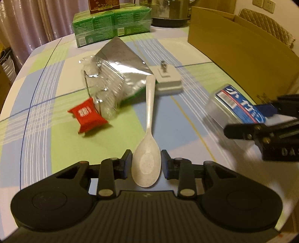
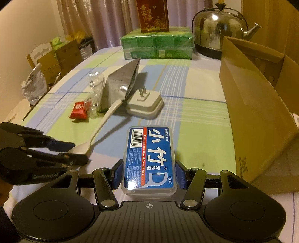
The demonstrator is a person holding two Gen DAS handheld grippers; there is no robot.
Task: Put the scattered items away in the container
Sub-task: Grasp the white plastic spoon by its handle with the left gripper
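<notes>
My left gripper (image 1: 146, 161) is shut on the bowl of a white spoon (image 1: 147, 149); the handle points away toward a white plug adapter (image 1: 168, 80). My right gripper (image 2: 148, 172) is shut on a blue dental floss box (image 2: 149, 158) and holds it above the table, left of the open cardboard box (image 2: 252, 104). The floss box also shows in the left wrist view (image 1: 237, 106), blurred. A red candy packet (image 1: 86, 116), a clear plastic wrapper (image 1: 101, 87) and a silver foil bag (image 1: 121, 61) lie on the checked tablecloth.
Green tissue packs (image 2: 157, 44) with a red box (image 2: 152, 15) on top stand at the back. A steel kettle (image 2: 218, 28) stands behind the cardboard box. A chair with boxes (image 2: 54, 56) and a plastic bag (image 2: 34, 84) sit off the table's left edge.
</notes>
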